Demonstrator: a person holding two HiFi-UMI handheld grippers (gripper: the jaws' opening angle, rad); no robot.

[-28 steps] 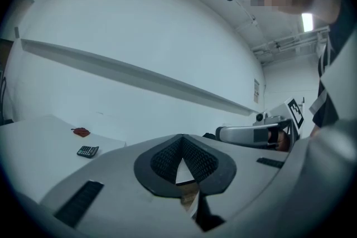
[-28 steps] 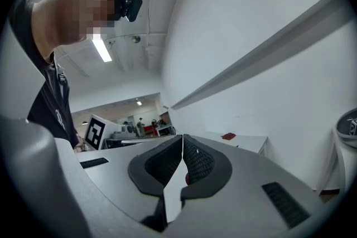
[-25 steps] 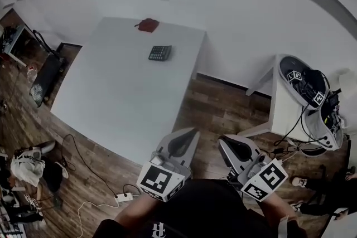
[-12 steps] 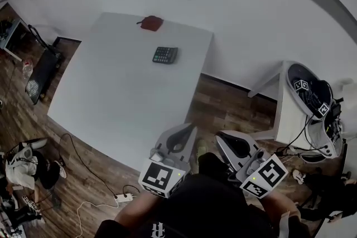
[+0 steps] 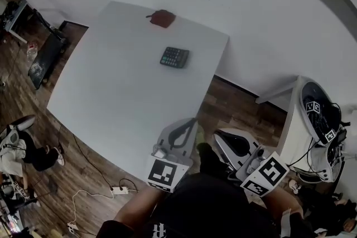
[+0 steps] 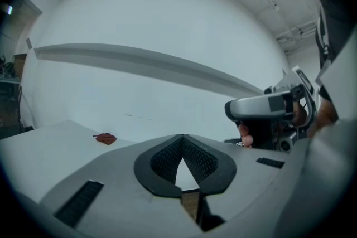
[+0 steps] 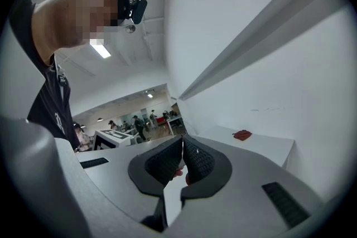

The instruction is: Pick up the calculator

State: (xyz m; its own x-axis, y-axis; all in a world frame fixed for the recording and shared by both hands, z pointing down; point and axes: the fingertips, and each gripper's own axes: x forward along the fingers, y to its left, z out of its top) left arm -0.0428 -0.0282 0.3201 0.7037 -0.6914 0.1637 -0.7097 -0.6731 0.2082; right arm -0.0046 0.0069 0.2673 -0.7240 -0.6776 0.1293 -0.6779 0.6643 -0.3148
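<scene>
The dark rectangular calculator with rows of keys (image 5: 174,57) lies flat on the large white rectangular table (image 5: 111,97), towards its far right part and well apart from both grippers. A small dark red crumpled object (image 5: 162,18) sits beyond it near the table's far edge, apart from the calculator. The left grey gripper with its black-and-white marker cube (image 5: 191,122) is held over the table's near corner, pointing towards the calculator. In the left gripper view its black ribbed pads (image 6: 167,158) meet at the tips, closed with nothing between them. The right grey gripper (image 5: 218,135) is held just beside it over the brown wooden floor (image 5: 240,108), off the table's edge. In the right gripper view its pad tips (image 7: 196,160) also touch, closed on nothing. Neither gripper touches the calculator
</scene>
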